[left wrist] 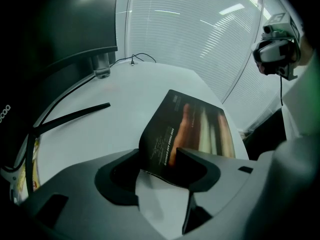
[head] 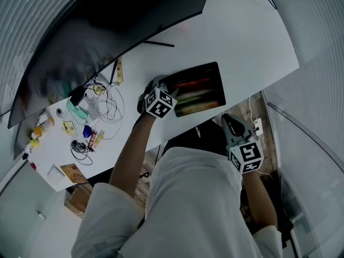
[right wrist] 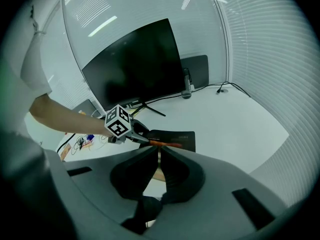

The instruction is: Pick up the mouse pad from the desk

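Left claw (left wrist: pixel 158 155) is released: jaws apart, straddling the near corner of the mouse pad (left wrist: pixel 200 126), no pinch that I can see. Right claw (right wrist: pixel 159 151) is clenched on nothing, hanging off the front edge of the desk (head: pixel 236 31), well apart from the pad. Monitor (right wrist: pixel 135 66) sits at the back, with the pad in front of it near the desk's front edge. Cables (head: pixel 110 104) and small clutter (head: pixel 80 130) are off to the left.

Progress: approach looks done; grip and lift are left.

Head view gives the full pad outline and the clutter. Only the left claw view shows the corner between the jaws. Right claw view shows the left claw side-on at the pad's edge.
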`<state>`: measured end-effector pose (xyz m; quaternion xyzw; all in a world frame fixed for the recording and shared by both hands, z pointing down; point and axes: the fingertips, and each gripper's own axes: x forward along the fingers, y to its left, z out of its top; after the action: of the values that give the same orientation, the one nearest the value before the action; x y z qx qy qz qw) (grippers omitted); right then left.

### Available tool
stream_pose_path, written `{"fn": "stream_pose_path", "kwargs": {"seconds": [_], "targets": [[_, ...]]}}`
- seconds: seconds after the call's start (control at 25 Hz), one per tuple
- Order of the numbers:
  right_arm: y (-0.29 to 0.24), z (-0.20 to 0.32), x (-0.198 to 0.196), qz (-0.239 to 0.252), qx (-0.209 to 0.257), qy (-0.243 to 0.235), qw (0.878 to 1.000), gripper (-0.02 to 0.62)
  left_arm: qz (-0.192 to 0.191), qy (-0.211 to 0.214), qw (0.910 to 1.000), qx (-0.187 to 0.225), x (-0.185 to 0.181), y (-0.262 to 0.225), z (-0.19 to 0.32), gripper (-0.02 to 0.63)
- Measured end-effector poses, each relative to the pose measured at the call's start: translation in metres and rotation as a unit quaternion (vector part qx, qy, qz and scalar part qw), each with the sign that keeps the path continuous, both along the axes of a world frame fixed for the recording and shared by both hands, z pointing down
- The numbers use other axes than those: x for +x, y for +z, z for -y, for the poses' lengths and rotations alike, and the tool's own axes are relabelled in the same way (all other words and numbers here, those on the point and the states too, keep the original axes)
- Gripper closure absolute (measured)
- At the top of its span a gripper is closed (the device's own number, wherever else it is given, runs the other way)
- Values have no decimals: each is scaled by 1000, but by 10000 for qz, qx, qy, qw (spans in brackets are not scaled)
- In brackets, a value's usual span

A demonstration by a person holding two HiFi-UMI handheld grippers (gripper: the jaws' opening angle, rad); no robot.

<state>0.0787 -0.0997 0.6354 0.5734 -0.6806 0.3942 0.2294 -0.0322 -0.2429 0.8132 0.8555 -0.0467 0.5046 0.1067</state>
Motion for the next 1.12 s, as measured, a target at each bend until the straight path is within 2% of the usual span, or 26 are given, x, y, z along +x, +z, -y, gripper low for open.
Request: {"fn": "stream_pose_path", "kwargs": {"seconds": [0.36, 0.6, 0.8, 0.96, 1.12], "targets": [[-1, -5, 6, -82, -16, 47, 10000, 557, -55, -246, 9996, 91, 1, -5, -12, 465], [-3, -8, 11, -122, 5, 167, 9998, 557, -197, -448, 9987, -155, 3, -10, -21, 537], [-14, -8, 10, -182, 151, 143, 9996, 557, -404, -648, 9963, -406, 1, -28, -28, 551], [-25, -7, 10, -194, 320, 116, 9992, 557, -717, -815, 9915, -712, 3, -51, -35, 563], [-36, -6, 15, -259, 492, 25, 9984, 557, -973, -901, 9879, -803, 5, -78, -43, 565]]}}
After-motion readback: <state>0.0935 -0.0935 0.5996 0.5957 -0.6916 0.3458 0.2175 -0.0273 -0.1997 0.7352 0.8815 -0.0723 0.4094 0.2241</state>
